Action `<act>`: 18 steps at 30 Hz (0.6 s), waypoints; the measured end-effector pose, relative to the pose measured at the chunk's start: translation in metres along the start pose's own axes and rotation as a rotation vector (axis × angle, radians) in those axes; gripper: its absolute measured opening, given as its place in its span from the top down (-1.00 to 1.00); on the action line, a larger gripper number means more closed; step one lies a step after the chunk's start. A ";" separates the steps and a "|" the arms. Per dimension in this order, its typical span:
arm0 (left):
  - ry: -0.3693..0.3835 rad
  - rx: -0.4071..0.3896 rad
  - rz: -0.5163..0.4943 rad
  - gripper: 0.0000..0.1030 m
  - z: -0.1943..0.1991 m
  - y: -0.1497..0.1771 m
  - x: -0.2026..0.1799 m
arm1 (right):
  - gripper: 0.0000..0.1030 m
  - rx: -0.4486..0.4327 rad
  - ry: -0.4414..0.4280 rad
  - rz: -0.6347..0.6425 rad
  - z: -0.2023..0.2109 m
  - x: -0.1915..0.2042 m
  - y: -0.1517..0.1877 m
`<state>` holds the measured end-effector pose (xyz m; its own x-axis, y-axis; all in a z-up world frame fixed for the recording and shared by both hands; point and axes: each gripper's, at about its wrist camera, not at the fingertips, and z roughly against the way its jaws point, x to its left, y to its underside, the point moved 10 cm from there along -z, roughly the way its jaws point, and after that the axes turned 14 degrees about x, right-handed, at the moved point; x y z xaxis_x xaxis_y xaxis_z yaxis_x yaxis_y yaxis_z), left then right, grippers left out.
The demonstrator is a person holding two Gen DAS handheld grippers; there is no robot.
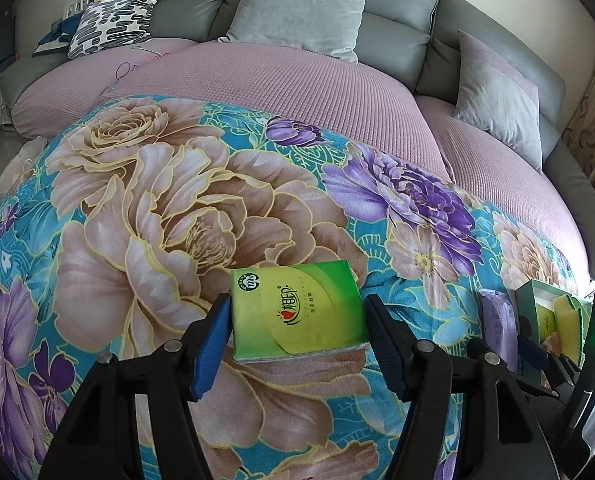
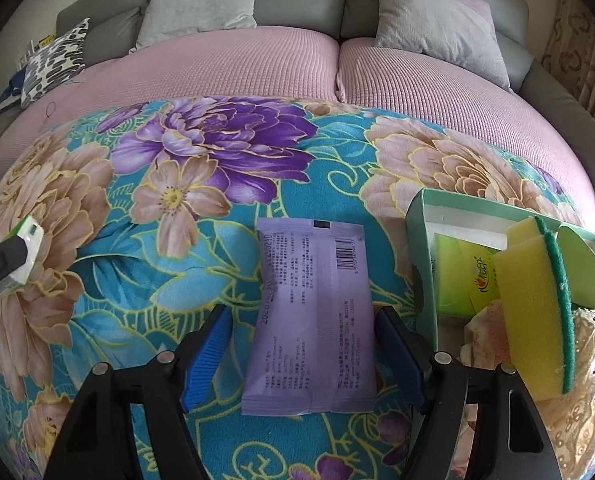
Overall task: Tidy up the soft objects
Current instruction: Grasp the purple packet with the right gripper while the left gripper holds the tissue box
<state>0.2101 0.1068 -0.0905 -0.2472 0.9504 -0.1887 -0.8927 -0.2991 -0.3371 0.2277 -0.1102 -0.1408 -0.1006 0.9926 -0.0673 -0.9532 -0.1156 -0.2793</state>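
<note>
Soft objects lie on a floral blanket (image 1: 169, 184) spread over the front of a sofa, whose pink seat cover (image 1: 281, 92) shows bare behind the blanket's far edge. Toward the sofa's left end a patterned cushion (image 1: 113, 20) leans on the backrest, with a grey cushion (image 1: 301, 12) at the middle and another grey cushion (image 1: 497, 100) at the right end.

Left of centre, the green tissue pack (image 1: 297, 312) lies flat near the blanket's front edge. The left claw (image 1: 297, 344) straddles it: the blue pads (image 1: 211, 344) sit at the pack's two short sides with no clear gap, though I cannot tell whether they press it. Wide open blanket stretches left and behind the pack.

Further right, the purple wipes packet (image 2: 311, 320) lies flat, printed back up. The right claw (image 2: 303, 354) has it between its jaws, which are apart; a strip of blanket shows beside the left pad, and the right pad sits just beside the packet's edge.

At the blanket's right edge an open green box (image 2: 421, 248) holds a second tissue pack (image 2: 455, 276), with a yellow sponge (image 2: 533, 304) leaning against it above lace fabric (image 2: 577, 400). Room there is tight.
</note>
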 end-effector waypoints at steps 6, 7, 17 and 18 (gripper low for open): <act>-0.006 0.002 0.002 -0.31 -0.001 0.000 0.001 | -0.32 -0.001 -0.081 0.029 0.006 0.017 0.000; -0.007 0.002 0.002 -0.31 -0.001 0.000 0.001 | -0.31 -0.003 -0.094 0.034 0.007 0.020 0.000; -0.010 0.006 -0.008 -0.31 -0.002 0.000 0.001 | -0.17 0.005 -0.090 0.045 0.007 0.024 0.000; -0.012 0.006 -0.009 -0.31 -0.002 0.000 0.001 | -0.15 0.002 -0.088 0.048 0.009 0.025 0.000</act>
<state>0.2105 0.1077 -0.0924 -0.2437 0.9540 -0.1749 -0.8972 -0.2902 -0.3329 0.2226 -0.0855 -0.1339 -0.1706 0.9853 0.0043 -0.9474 -0.1628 -0.2756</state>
